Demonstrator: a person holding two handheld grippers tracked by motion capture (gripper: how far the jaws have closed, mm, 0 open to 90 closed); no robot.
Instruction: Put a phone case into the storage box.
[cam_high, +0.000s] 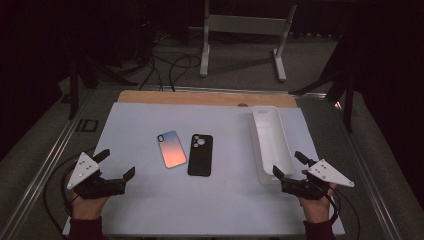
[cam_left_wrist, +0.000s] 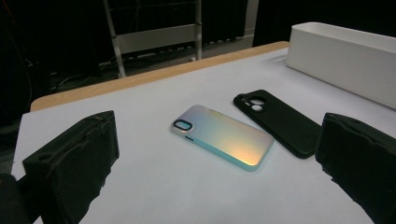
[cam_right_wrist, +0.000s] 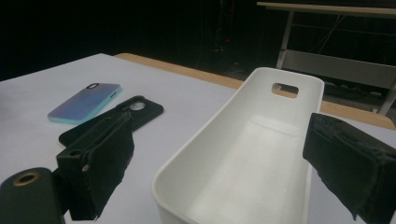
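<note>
White bin (cam_high: 280, 150) beside cases (cam_high: 171, 149) (probably empty)

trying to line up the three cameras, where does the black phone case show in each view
High view: black phone case lies at the table's middle, right of the iridescent phone case.
Left gripper view: right of centre, behind the iridescent case.
Right gripper view: left, partly behind the near jaw.
Shared landmark: the white tray.

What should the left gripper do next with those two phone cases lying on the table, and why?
Probably move the left gripper forward toward the iridescent phone case. Its jaws stand open with nothing between them, that case lies flat and nearest to it, with the black phone case just beyond, and the white bin sits empty by the right gripper.
</note>
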